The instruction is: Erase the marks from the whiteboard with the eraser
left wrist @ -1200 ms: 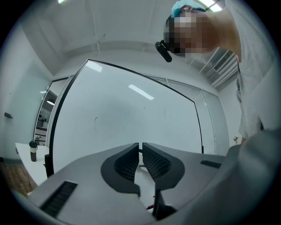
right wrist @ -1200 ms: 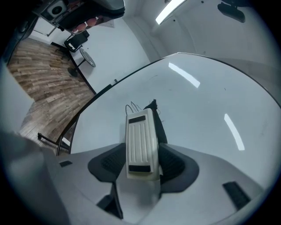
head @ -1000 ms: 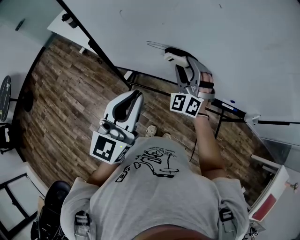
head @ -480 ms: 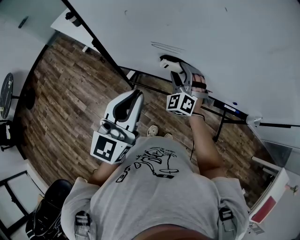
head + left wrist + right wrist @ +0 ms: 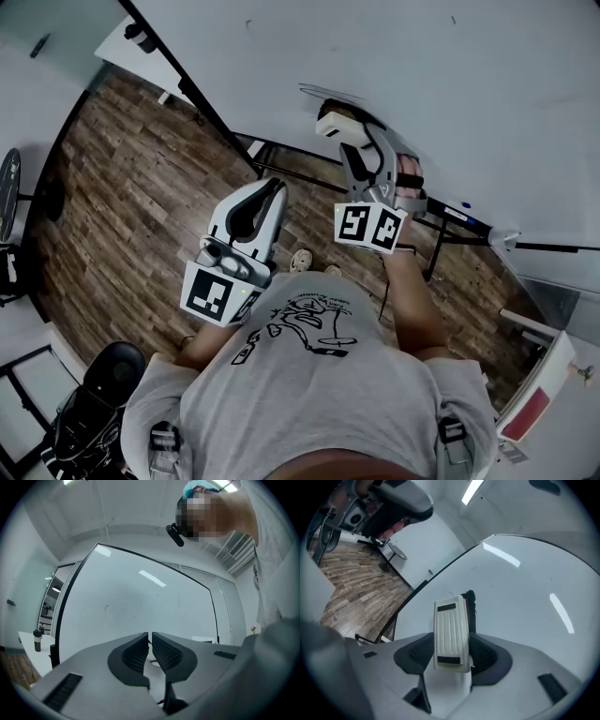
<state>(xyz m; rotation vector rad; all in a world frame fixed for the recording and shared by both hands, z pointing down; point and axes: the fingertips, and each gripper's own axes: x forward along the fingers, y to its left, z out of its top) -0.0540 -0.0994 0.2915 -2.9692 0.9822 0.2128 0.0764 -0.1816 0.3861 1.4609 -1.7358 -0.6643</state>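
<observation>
One eraser (image 5: 450,620) clamped in right gripper (image 5: 451,654), at one whiteboard (image 5: 469,94); left gripper (image 5: 150,645) closed, empty.

No legible text or numbers

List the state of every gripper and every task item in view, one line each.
left gripper: jaws together, nothing between them, held away from the board.
right gripper: shut on the eraser.
eraser: clamped upright between the jaws, dark felt side facing the whiteboard.
whiteboard: mostly clean.
marks: faint lines just above the eraser, not yet wiped.
</observation>
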